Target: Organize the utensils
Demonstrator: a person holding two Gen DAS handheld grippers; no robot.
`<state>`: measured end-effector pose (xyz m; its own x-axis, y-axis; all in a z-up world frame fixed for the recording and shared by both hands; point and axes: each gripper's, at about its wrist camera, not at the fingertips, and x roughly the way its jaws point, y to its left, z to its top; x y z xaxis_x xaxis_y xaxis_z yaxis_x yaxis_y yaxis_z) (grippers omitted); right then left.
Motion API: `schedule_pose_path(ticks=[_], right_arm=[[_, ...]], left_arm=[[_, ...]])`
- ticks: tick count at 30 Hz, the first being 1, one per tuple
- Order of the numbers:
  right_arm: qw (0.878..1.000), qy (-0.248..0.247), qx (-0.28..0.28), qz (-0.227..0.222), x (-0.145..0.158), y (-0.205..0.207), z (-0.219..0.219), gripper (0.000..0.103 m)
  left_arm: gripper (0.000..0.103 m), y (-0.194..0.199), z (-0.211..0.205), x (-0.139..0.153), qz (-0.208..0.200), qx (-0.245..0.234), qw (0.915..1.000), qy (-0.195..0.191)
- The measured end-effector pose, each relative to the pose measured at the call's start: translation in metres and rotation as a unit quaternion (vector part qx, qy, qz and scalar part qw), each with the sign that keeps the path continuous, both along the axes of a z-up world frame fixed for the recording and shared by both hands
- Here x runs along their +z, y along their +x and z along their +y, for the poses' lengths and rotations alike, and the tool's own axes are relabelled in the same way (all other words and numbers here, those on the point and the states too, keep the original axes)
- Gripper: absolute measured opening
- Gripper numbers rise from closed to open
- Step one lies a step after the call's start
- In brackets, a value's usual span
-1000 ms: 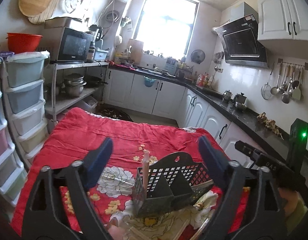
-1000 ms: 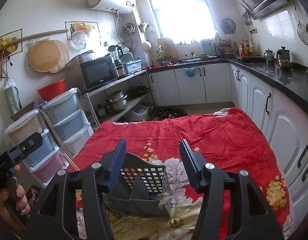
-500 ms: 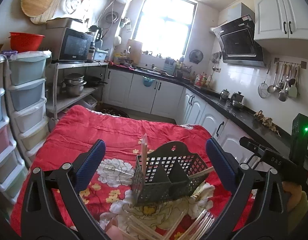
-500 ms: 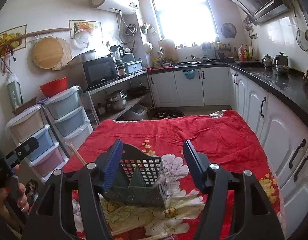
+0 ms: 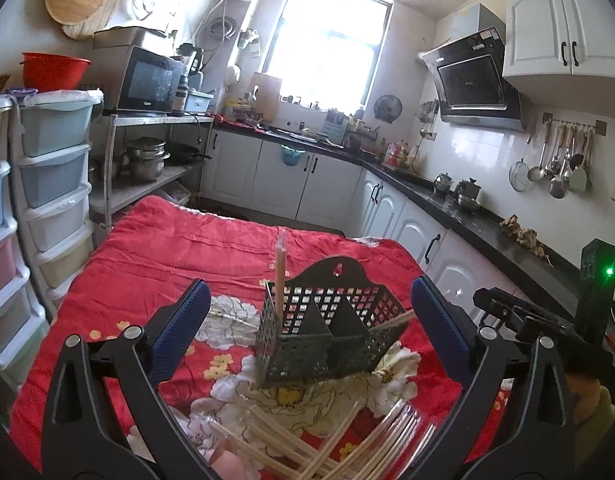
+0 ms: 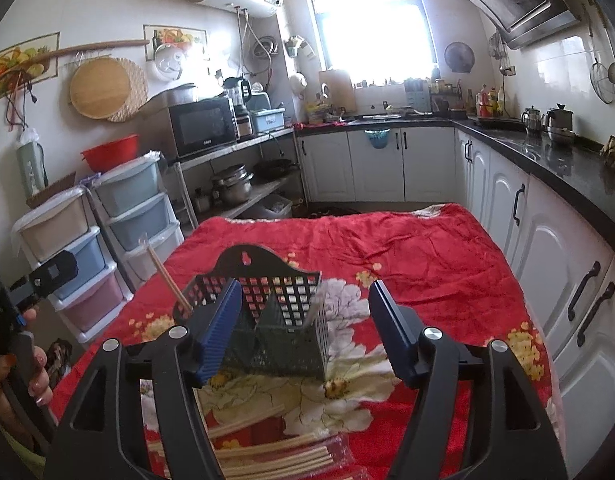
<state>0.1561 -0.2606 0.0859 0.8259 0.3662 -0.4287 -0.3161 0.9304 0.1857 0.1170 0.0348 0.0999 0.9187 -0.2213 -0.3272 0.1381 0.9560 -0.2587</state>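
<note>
A dark perforated utensil caddy (image 5: 327, 332) with dividers stands on the red floral cloth (image 5: 211, 256). One wrapped chopstick (image 5: 280, 268) stands in its left compartment; another stick (image 5: 391, 320) leans out at its right. Loose wrapped chopsticks (image 5: 331, 448) lie on the cloth in front. My left gripper (image 5: 307, 328) is open and empty, above and behind the pile. In the right wrist view the caddy (image 6: 267, 320) sits just ahead of my open, empty right gripper (image 6: 307, 328), with chopsticks (image 6: 267, 456) below it.
Stacked plastic drawers (image 5: 47, 184) and a metal shelf with a microwave (image 5: 147, 80) stand left of the table. White cabinets with a black counter (image 6: 547, 168) run along the right. The other hand-held gripper (image 5: 547, 320) shows at the right edge.
Both grippers have pulled back and up from the caddy. The loose chopsticks in front have come into view. The left jaws have spread a little wider.
</note>
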Motion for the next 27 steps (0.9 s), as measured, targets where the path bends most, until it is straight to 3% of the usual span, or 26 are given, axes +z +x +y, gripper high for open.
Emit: schedule_pose_path(ticks=[27], right_arm=[[0.997, -0.025, 0.022, 0.063, -0.058, -0.024, 0.004, 0.064]], left_arm=[[0.092, -0.003, -0.029, -0.053, 0.064, -0.034, 0.9971, 0.023]])
